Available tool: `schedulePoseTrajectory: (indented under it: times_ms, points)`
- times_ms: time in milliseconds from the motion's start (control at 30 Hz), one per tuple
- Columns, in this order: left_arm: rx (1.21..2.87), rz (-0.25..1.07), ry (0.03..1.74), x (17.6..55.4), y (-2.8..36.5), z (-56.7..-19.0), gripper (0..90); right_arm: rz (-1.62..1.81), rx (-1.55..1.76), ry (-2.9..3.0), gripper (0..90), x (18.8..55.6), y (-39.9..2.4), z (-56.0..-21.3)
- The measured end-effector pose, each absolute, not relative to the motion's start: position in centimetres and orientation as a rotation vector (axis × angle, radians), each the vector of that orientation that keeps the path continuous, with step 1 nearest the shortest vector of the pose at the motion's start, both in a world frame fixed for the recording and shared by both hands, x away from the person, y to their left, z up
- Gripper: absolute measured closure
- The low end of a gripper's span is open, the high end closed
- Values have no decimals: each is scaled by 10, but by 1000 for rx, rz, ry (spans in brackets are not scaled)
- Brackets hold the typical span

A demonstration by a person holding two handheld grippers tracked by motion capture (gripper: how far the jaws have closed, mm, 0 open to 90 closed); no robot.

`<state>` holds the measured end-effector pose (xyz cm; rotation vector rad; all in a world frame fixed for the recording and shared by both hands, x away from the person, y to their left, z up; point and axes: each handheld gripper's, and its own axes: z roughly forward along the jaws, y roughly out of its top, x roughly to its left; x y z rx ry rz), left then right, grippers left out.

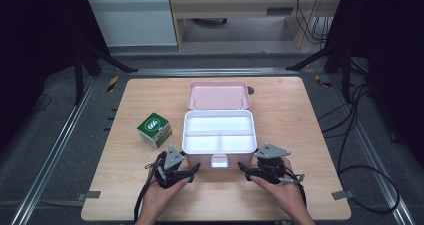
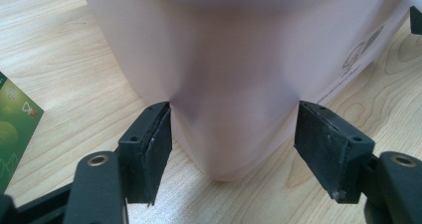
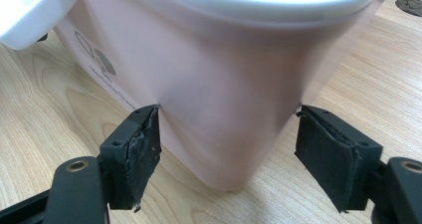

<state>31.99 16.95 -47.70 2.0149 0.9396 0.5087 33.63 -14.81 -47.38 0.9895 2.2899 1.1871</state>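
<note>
Where rounded corners meet, smooth pink plastic box (image 1: 219, 135), both hand-held grippers spread.

The green box (image 1: 155, 129) bears a round logo, its lettering unreadable

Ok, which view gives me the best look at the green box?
The high view: the green box sits whole on the table, left of the open pink case. The left gripper view catches just a green sliver at its left edge.
</note>
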Motion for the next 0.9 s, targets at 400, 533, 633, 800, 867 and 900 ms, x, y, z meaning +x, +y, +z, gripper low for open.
schedulePoseTrajectory:
  times_ms: [400,533,633,800,867,900]
  points:
    - [2108,422,853,325,198,-445,130,1153,1055,2272,106,322,-171,-484]
    - [2145,430,818,335,206,-422,96,1147,1071,2267,93,321,-180,-486]
    - [2150,447,791,343,210,-404,86,1156,1077,2260,98,321,-183,-486]
    - [2172,432,735,360,206,-381,80,1154,1088,2252,135,323,-186,-487]
    - [2172,435,728,366,203,-374,82,1155,1099,2248,150,324,-186,-488]
    - [2171,427,728,369,201,-371,84,1154,1101,2249,154,324,-187,-489]
